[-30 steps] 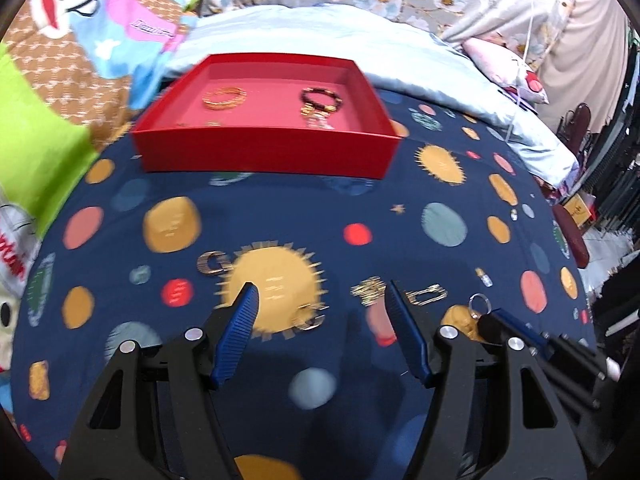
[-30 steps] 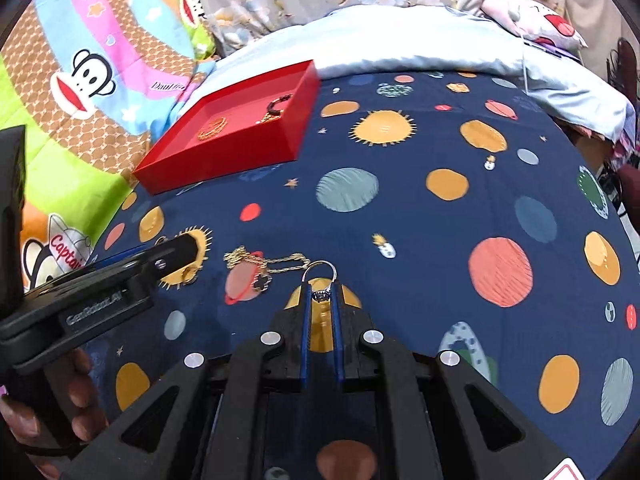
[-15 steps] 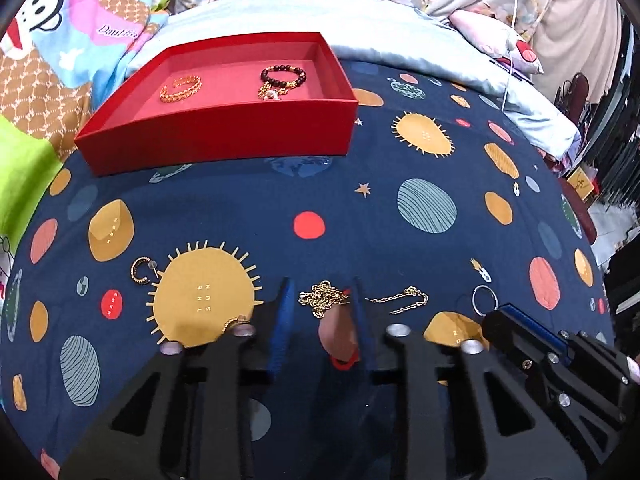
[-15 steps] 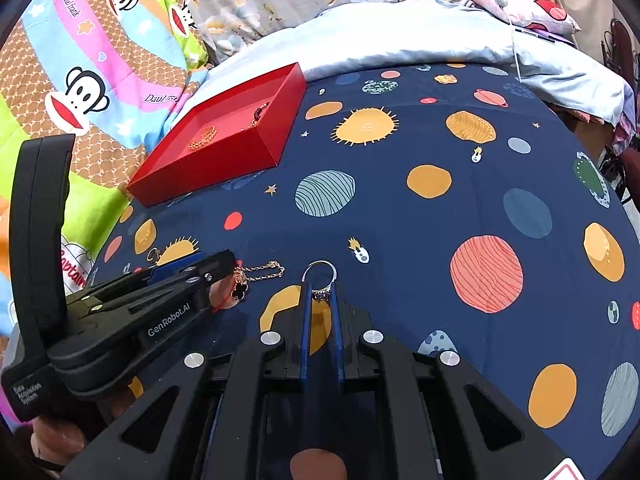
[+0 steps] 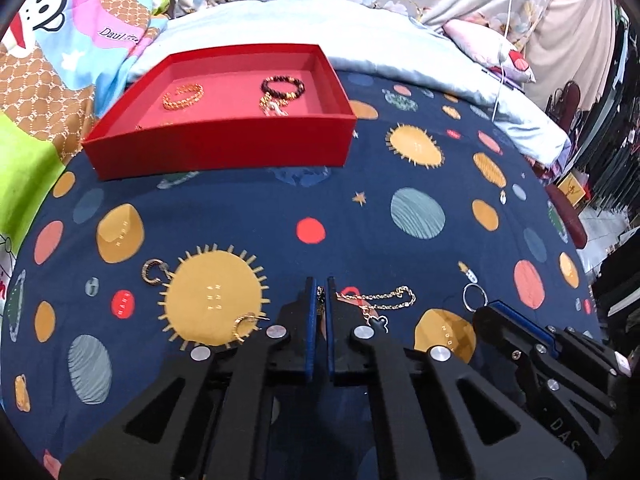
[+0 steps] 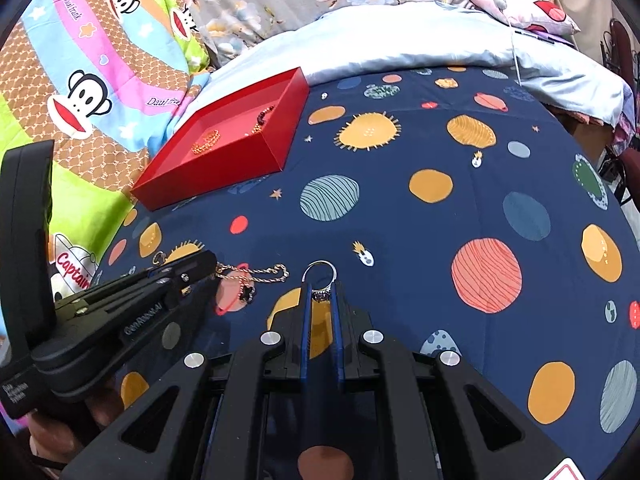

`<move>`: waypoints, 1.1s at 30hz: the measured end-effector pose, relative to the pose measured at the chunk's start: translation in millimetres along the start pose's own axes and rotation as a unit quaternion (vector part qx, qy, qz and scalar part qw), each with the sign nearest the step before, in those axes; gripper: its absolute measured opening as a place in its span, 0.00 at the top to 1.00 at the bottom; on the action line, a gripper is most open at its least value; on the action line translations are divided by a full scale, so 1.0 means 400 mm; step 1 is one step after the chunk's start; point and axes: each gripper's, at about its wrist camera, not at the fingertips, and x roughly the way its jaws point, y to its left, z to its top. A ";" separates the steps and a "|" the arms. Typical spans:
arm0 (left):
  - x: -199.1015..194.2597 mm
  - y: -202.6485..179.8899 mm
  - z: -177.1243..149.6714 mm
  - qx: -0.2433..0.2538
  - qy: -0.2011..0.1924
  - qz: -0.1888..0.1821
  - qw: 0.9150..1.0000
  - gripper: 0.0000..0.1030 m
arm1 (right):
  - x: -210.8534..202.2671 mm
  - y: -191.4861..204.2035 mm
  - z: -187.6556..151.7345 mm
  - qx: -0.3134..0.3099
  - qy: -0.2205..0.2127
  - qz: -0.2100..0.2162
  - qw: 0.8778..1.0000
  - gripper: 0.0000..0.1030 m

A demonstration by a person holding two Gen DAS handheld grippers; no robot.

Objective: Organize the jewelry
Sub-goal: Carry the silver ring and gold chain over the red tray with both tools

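Note:
On the navy planet-print cloth, my left gripper (image 5: pixel 320 285) is shut on one end of a thin gold chain (image 5: pixel 384 298). The rest of the chain and its black clover pendant (image 5: pixel 378 322) trail to the right on the cloth. My right gripper (image 6: pixel 320 285) is shut on a silver ring (image 6: pixel 319 269), held just above the cloth beside the chain. A red tray (image 5: pixel 224 152) lies further back with a gold bracelet (image 5: pixel 183 95) and a dark bead bracelet (image 5: pixel 283 86) inside. Two gold hoop earrings (image 5: pixel 154 271) (image 5: pixel 245 325) lie left of my left gripper.
A pale blue blanket (image 5: pixel 280 20) and floral fabric lie behind the tray, and a cartoon-monkey quilt (image 6: pixel 80 92) is on the left. The bed's edge drops off at the right (image 5: pixel 568 216). A person's hand (image 6: pixel 60 432) grips the left tool.
My left gripper went from wide open over an earring to shut on the gold chain, shifting right toward it. The right gripper kept still with the ring.

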 end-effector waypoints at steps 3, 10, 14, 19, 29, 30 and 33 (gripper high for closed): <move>-0.023 0.018 0.008 -0.008 -0.008 -0.001 1.000 0.97 | -0.008 0.014 0.005 -0.005 -0.004 0.001 1.000 0.92; -0.101 0.076 0.035 -0.021 -0.040 0.007 0.999 0.97 | -0.020 0.048 0.011 -0.017 -0.008 0.006 1.000 0.92; -0.143 0.110 0.056 -0.025 -0.058 0.015 0.998 0.97 | -0.025 0.078 0.023 -0.027 -0.012 0.012 0.999 0.92; -0.195 0.150 0.094 -0.023 -0.087 0.032 0.995 0.97 | -0.028 0.116 0.052 -0.041 -0.021 0.022 0.999 0.92; -0.241 0.215 0.194 -0.021 -0.131 0.056 0.990 0.97 | 0.006 0.188 0.153 -0.071 -0.035 0.045 0.996 0.92; -0.242 0.218 0.205 -0.020 -0.133 0.055 0.989 0.97 | 0.013 0.194 0.167 -0.072 -0.036 0.049 0.996 0.92; -0.239 0.227 0.248 -0.015 -0.141 0.055 0.988 0.97 | 0.031 0.210 0.212 -0.077 -0.039 0.057 0.995 0.92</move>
